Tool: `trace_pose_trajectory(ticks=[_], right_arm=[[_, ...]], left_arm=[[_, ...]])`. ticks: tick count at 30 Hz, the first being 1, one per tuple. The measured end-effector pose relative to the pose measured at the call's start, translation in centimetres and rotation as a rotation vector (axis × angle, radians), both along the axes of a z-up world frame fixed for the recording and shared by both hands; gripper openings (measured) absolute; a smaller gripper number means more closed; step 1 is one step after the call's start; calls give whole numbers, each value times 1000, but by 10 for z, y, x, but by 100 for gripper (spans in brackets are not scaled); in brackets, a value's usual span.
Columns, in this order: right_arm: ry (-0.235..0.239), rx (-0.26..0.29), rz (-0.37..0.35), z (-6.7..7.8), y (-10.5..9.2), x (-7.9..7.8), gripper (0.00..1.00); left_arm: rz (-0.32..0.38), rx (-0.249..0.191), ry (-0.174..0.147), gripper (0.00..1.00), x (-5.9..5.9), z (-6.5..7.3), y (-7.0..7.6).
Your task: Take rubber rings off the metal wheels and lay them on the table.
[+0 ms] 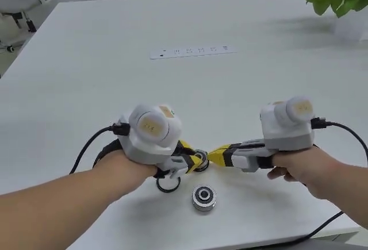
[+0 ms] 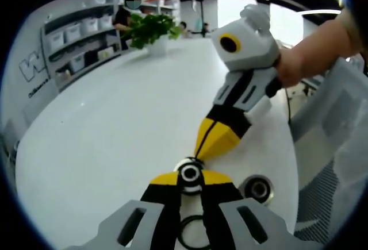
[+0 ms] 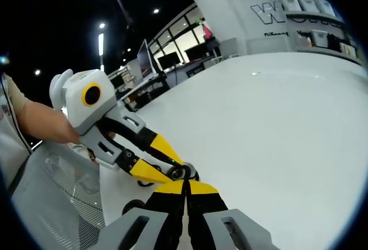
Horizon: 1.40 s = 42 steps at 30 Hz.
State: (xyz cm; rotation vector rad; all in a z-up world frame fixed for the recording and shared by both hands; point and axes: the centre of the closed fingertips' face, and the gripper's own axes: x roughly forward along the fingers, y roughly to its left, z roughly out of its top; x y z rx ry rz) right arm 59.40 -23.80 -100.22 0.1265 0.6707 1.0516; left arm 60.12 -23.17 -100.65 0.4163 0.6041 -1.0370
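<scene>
Beside a rubber ring (image 1: 167, 191), left gripper (image 2: 191, 177) clamps wheel (image 2: 190, 172)

Two wheels (image 1: 203, 197) (image 1: 199, 162); one ring (image 1: 167, 185) (loose)

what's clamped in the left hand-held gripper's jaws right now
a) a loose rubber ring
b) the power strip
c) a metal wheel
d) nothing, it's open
c: in the left gripper view the left hand-held gripper has its yellow-tipped jaws shut on a metal wheel, while a loose rubber ring lies on the table beneath it.
</scene>
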Motion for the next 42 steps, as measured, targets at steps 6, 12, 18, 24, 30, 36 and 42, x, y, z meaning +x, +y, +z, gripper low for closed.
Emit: trace_pose_trajectory(ticks=[6, 12, 18, 24, 30, 36, 42], right_arm=[[5, 5, 3, 2, 3, -3, 0], [-7, -2, 18, 2, 5, -4, 0], [-23, -11, 34, 3, 8, -7, 0], [-47, 8, 72, 10, 12, -7, 0], [-95, -2, 75, 7, 8, -3, 0], [-98, -1, 43, 6, 2, 2, 0], [-89, 7, 42, 9, 4, -1, 0]], left_arm=[[-1, 7, -5, 13, -1, 0, 0], [-1, 7, -3, 13, -1, 0, 0], [1, 5, -1, 13, -2, 0, 0], [2, 6, -7, 13, -2, 0, -1], [9, 6, -7, 13, -3, 1, -1], [2, 16, -3, 13, -4, 1, -1], [-15, 14, 12, 16, -6, 3, -2]])
